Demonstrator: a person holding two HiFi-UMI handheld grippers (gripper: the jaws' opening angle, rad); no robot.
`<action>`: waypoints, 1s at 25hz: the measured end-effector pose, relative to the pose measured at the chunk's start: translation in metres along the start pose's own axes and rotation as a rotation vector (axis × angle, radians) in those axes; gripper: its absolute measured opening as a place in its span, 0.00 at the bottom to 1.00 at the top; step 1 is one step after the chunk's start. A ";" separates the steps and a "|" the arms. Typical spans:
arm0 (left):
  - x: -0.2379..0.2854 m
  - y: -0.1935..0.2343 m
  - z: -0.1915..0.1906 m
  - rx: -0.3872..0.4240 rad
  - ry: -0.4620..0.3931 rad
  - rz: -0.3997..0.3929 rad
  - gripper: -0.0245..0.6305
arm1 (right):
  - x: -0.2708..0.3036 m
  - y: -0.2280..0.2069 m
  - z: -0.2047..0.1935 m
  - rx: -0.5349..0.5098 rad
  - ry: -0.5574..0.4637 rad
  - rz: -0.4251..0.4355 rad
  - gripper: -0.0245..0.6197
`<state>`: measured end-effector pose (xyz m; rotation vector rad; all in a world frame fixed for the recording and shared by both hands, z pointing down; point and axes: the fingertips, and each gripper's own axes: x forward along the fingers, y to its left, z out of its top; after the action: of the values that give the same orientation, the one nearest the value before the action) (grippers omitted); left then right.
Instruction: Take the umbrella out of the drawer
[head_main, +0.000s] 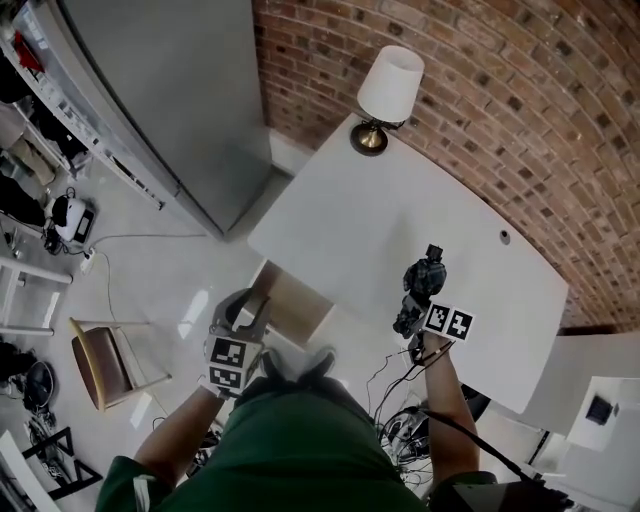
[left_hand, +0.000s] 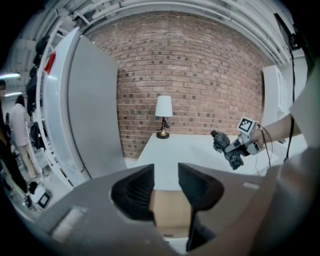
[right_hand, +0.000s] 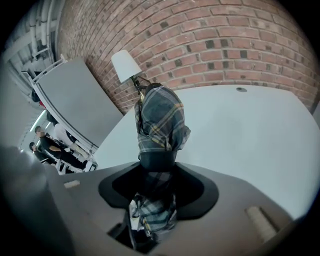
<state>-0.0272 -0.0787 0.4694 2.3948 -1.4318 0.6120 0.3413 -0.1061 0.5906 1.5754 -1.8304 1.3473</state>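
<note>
A folded plaid umbrella is held above the white table, and my right gripper is shut on its lower part. In the right gripper view the umbrella stands up between the jaws of the right gripper, its strap end hanging behind them. The drawer is pulled out from the table's left edge and shows a bare wooden inside. My left gripper hovers at the drawer's near corner, open and empty. In the left gripper view the left gripper frames the drawer's wood, with the umbrella at the right.
A table lamp stands at the table's far corner against the brick wall. A tall grey cabinet rises at the left. A wooden chair sits on the floor at the left, cables lie under the table, and a white unit stands at the right.
</note>
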 end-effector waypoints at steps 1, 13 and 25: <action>0.003 -0.005 0.001 0.001 0.003 0.000 0.26 | 0.001 -0.009 -0.001 0.006 0.010 -0.005 0.34; 0.021 -0.045 0.015 0.028 0.012 0.019 0.26 | 0.022 -0.068 -0.008 0.026 0.096 -0.023 0.34; 0.034 -0.062 0.029 0.039 -0.003 0.018 0.26 | 0.013 -0.077 0.001 -0.076 0.027 -0.071 0.39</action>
<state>0.0483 -0.0885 0.4592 2.4160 -1.4578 0.6470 0.4075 -0.1069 0.6319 1.5604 -1.7709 1.2477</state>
